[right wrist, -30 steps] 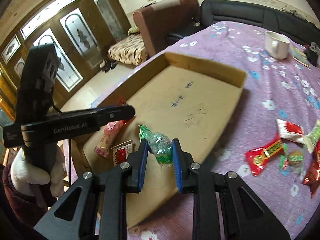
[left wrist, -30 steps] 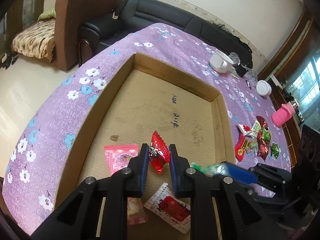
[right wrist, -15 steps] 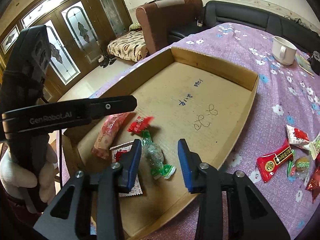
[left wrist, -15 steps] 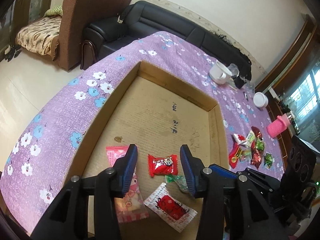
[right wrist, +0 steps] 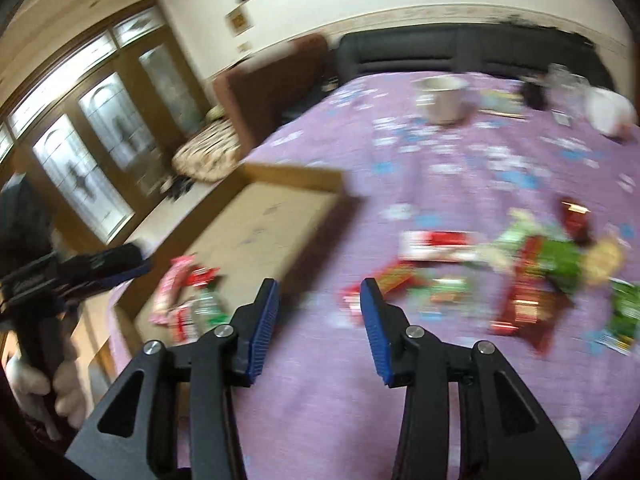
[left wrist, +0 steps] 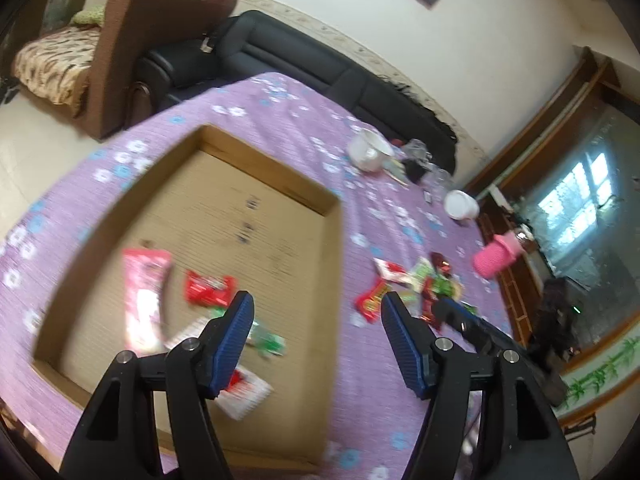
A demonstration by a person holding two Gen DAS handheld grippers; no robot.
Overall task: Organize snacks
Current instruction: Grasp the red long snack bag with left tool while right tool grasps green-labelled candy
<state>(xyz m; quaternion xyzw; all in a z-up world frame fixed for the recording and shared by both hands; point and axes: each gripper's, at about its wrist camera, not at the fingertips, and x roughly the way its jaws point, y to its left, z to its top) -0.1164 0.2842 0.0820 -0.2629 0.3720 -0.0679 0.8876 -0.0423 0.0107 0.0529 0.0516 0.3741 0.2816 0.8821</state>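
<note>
A shallow cardboard tray (left wrist: 256, 160) lies on the purple flowered table. It holds a pink packet (left wrist: 142, 300), a red candy (left wrist: 208, 290), a green candy (left wrist: 270, 340) and a white-and-red packet (left wrist: 246, 394). A pile of loose snacks (left wrist: 416, 284) lies on the cloth to the tray's right; it also shows in the right wrist view (right wrist: 520, 276). My left gripper (left wrist: 316, 320) is open and empty above the tray's right edge. My right gripper (right wrist: 318, 304) is open and empty over the cloth, between the tray (right wrist: 296, 172) and the pile.
A white mug (left wrist: 368, 152), a white bowl (left wrist: 460, 206), a pink cup (left wrist: 496, 258) and small clutter stand at the table's far side. A black sofa (left wrist: 320, 68) and a brown armchair (left wrist: 132, 40) stand beyond the table. Both views are motion-blurred.
Both grippers let go of their candies, which now lie in the tray. Both have opened wide and swung right, toward the loose snack pile.
</note>
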